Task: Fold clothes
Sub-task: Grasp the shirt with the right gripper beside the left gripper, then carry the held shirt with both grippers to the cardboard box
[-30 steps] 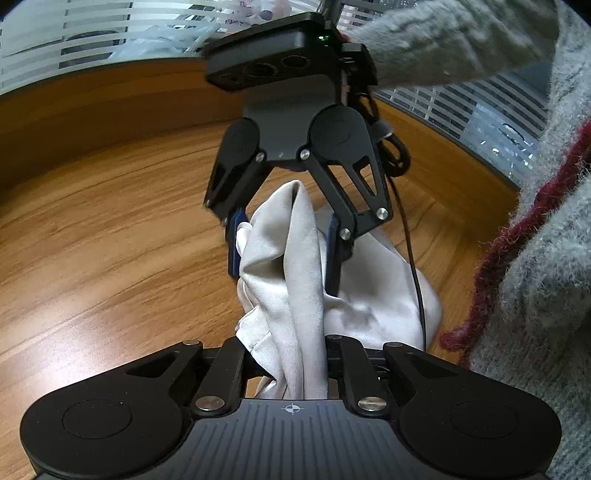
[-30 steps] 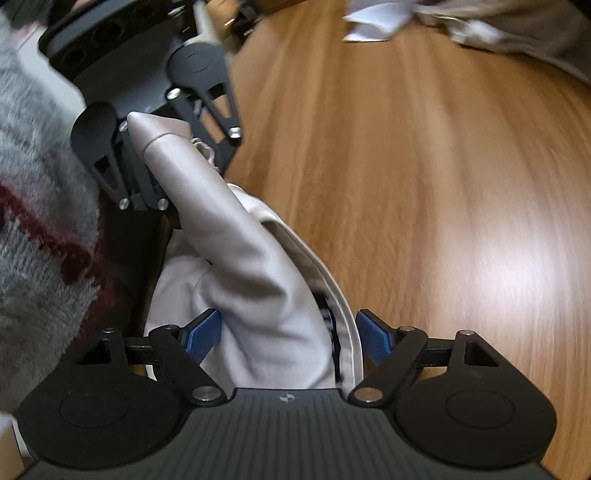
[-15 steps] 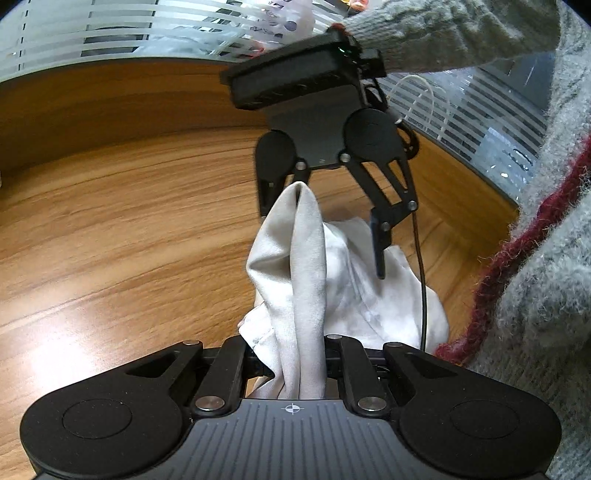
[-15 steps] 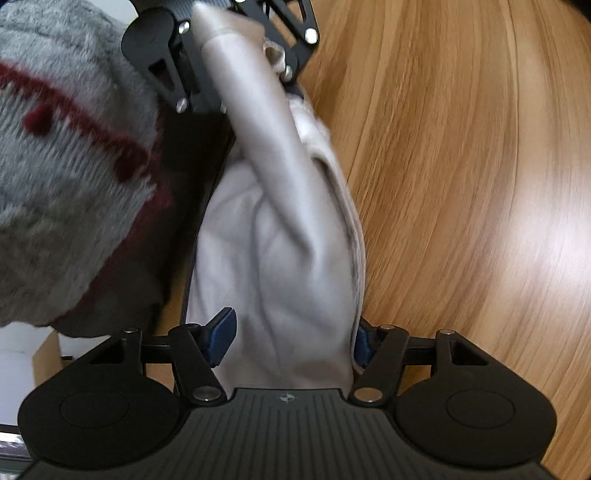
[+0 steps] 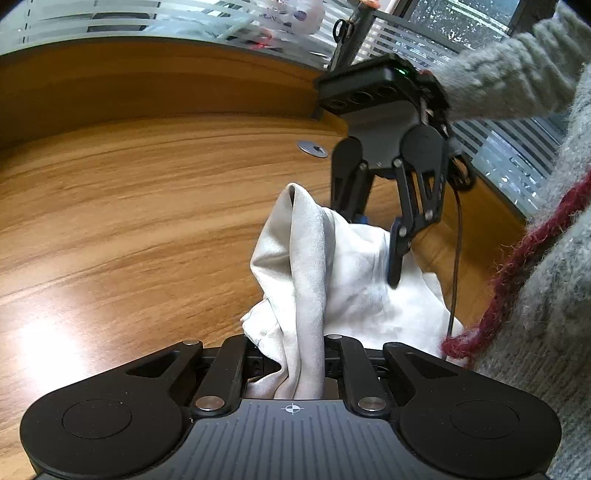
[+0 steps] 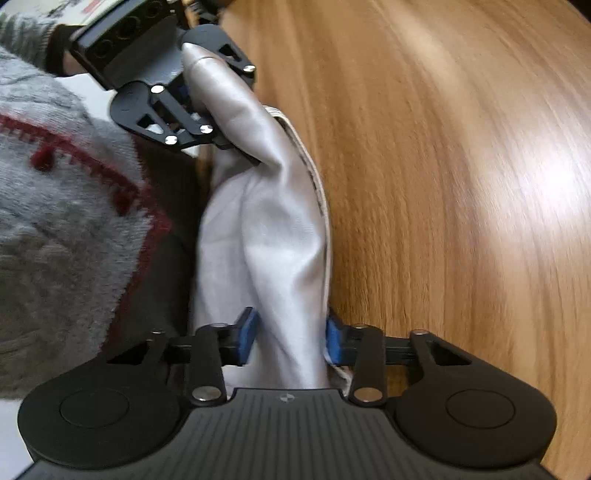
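Observation:
A pale grey cloth (image 5: 306, 266) hangs bunched between both grippers over the wooden table (image 5: 129, 221). My left gripper (image 5: 295, 354) is shut on one end of it. In the right wrist view the left gripper (image 6: 195, 110) sits at the upper left, holding the cloth's (image 6: 273, 221) raised tip. My right gripper (image 6: 290, 339) has its blue pads on either side of the bunched cloth. Its jaws are closing, the pads just meeting the fabric's sides. From the left wrist view the right gripper (image 5: 373, 243) reaches down onto the cloth from the upper right.
A person's grey sweater with red trim (image 5: 554, 295) fills the right side, and the left side (image 6: 55, 221) of the other view. A black cable (image 5: 456, 258) hangs by the cloth. A round metal grommet (image 5: 313, 148) sits in the table, with striped glass (image 5: 147, 18) behind.
The right gripper has slid along the cloth away from the left one and rolled, and its jaws have narrowed around the fabric. The left gripper keeps its grip.

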A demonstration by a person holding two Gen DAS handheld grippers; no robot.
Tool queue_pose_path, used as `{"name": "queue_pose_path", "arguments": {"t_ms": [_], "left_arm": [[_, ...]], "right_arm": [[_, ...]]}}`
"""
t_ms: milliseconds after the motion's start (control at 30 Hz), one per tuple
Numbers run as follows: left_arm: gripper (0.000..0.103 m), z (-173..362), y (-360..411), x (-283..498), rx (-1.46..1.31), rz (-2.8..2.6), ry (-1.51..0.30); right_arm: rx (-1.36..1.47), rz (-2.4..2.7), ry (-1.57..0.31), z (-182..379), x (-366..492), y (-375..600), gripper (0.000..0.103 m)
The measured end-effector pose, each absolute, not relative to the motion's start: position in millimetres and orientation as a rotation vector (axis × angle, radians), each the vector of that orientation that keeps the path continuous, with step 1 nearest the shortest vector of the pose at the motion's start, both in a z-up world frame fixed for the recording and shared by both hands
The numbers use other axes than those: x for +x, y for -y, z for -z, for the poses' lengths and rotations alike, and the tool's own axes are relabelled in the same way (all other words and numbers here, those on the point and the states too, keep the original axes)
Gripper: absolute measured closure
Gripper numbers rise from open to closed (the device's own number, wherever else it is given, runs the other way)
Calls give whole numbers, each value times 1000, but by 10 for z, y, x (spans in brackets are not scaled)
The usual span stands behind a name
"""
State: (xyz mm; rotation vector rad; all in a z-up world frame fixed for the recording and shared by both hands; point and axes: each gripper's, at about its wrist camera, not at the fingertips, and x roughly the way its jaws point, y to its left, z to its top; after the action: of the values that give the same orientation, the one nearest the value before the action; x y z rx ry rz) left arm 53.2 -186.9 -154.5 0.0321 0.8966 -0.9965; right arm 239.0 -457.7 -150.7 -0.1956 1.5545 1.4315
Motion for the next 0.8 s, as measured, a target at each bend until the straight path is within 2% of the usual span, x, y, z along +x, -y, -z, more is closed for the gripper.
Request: {"name": "queue_pose_path", "arguments": {"t_ms": [133,267,367,667,800], "left_arm": [[89,1557,1893,569,35,997,-908],[89,1525,1964,637,56,988,-936],[89,1437,2008,671,55,1005,-964],[89,921,2486,758,261,1223,-860],[89,709,2959,654,431,1324,-757]], "right_arm": [[-203,-1336,-1500,1423,2219,4647,67],[-196,-1186,-1461,1281,2087,4711,88],[-169,-1072,-1435,1117,1960,4775,95],[23,-671,-1375,527,1402,5274,97],[126,-396,-1313,231,1023,5489,97]]}}
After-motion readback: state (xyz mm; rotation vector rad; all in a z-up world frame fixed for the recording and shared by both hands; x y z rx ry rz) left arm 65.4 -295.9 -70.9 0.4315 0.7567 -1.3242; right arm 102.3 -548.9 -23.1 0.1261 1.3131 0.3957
